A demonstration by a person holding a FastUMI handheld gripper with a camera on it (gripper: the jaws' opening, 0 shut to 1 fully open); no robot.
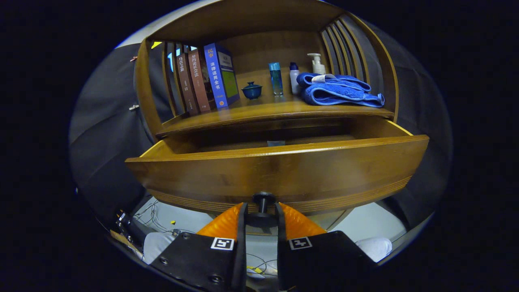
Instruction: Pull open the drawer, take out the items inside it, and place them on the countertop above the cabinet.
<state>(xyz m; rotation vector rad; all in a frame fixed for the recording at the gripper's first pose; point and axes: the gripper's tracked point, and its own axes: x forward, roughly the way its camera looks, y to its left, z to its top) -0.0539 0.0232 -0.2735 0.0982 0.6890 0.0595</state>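
Gripping the drawer knob [263, 199] with my gripper [261, 211] closed on it, I have the drawer [279, 170] drawn out near, exposing its contents.

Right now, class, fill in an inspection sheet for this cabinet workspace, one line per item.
Surface: wooden countertop above the drawer.
Job's things: drawer pulled open; a small item inside, kind unclear.
Clutter: books, blue lidded cup, blue bottle, white bottle, pump bottle, blue towel.
Grippers: gripper fingers pressed on the drawer knob.
Cables: thin wires on the floor.
Surroundings: black cloth wall.
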